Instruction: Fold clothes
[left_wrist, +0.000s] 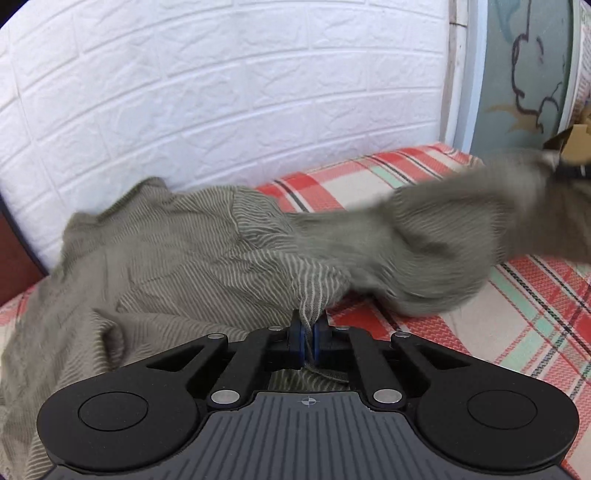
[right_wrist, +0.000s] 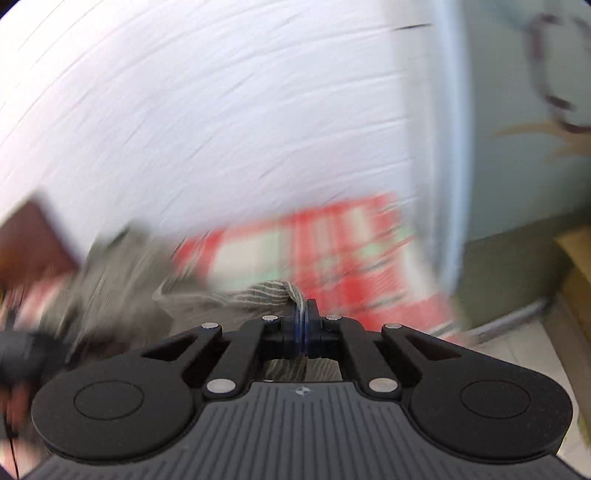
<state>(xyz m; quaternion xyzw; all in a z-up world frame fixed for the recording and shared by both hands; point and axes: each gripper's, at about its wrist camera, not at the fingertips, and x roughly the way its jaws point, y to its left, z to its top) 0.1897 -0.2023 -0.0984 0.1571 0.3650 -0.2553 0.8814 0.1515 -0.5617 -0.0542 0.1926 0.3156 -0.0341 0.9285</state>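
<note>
The garment, an olive-grey piece with thin pale stripes, lies crumpled on the checked red, cream and green cover, with its far edge pushed against the white brick-pattern wall. The left gripper has its jaws clamped on a small tuck of the cloth near the middle of the near edge. The right gripper is also pinched shut on a bit of the same striped cloth, and its view is strongly blurred. In the left view, the part of the garment toward the right is blurred and lifted off the cover.

Both grips look thin, only a fold of fabric between the pads. I judge that a quick pull may draw the cloth out of one pinch. The two held points may not be matching corners, so the garment may hang twisted and give a crooked fold. The heap near the wall can also drag and bunch.
</note>
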